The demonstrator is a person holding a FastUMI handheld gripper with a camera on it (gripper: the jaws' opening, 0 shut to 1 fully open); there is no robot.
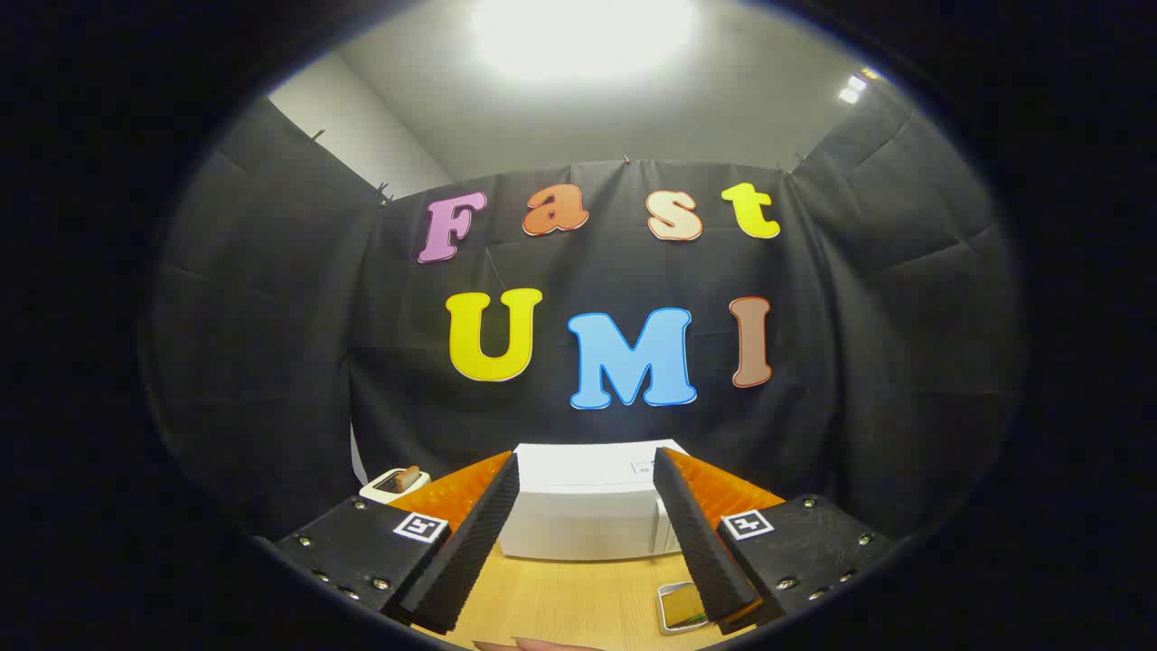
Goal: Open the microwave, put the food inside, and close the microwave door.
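A white microwave (583,506) stands on the wooden table (569,597) straight beyond my fingers, its door closed as far as I can tell. My gripper (586,466) is open, raised above the table, with nothing between its fingers. A small square dish of food (680,606) lies on the table just inside the right finger (696,533), partly hidden by it.
A white toaster (395,482) with a slice of bread in it stands left of the microwave, beyond the left finger. Black cloth walls close in the booth behind and on both sides. A fingertip of a person's hand (533,645) shows at the near table edge.
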